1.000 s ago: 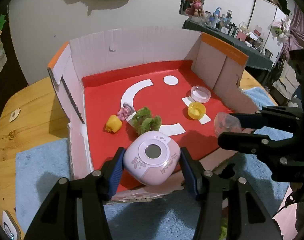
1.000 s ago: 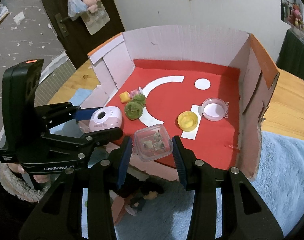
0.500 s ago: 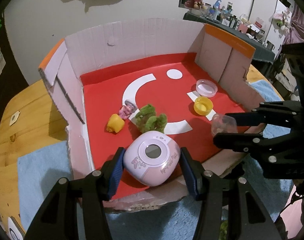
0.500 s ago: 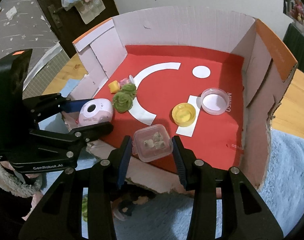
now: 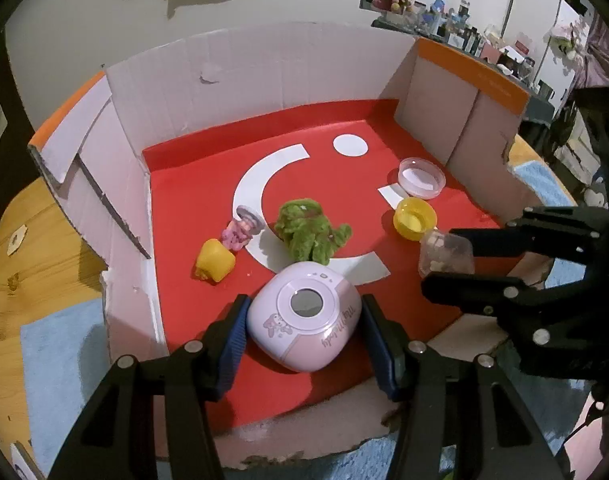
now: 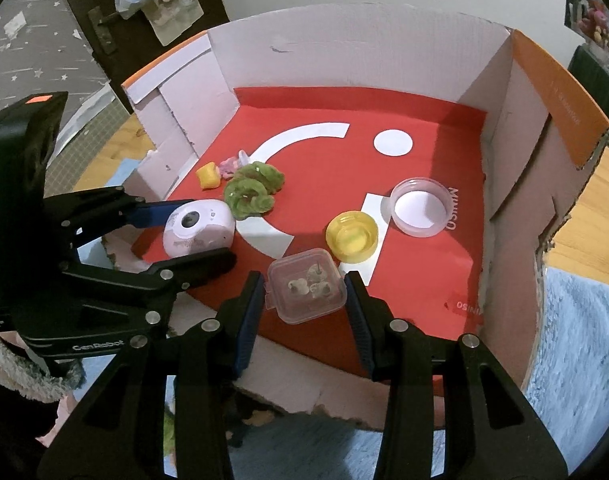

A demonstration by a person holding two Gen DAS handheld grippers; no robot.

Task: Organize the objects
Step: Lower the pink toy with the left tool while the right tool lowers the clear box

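My left gripper [image 5: 304, 328] is shut on a pink rounded toy camera [image 5: 304, 316] and holds it over the near left of the red floor of the cardboard box [image 5: 192, 192]. My right gripper [image 6: 304, 304] is shut on a small clear plastic case [image 6: 306, 286] with small pieces inside, over the box's near edge. The case also shows in the left wrist view [image 5: 444, 258], and the pink camera in the right wrist view [image 6: 198, 226]. In the box lie a green plush [image 5: 310, 234], a yellow toy [image 5: 214, 265], a small pink figure [image 5: 240, 232], a yellow cap [image 5: 414, 218] and a clear round lid [image 5: 421, 178].
The box [image 6: 536, 152] has tall walls at the back and both sides, with a torn low front edge [image 6: 304, 392]. It stands on a blue towel [image 6: 576, 352] over a wooden table [image 5: 28, 248]. Cluttered shelves stand at the far right.
Both grippers have moved forward and down into the box with their objects. The pink camera now sits close behind the green plush; the clear case is near the yellow cap.
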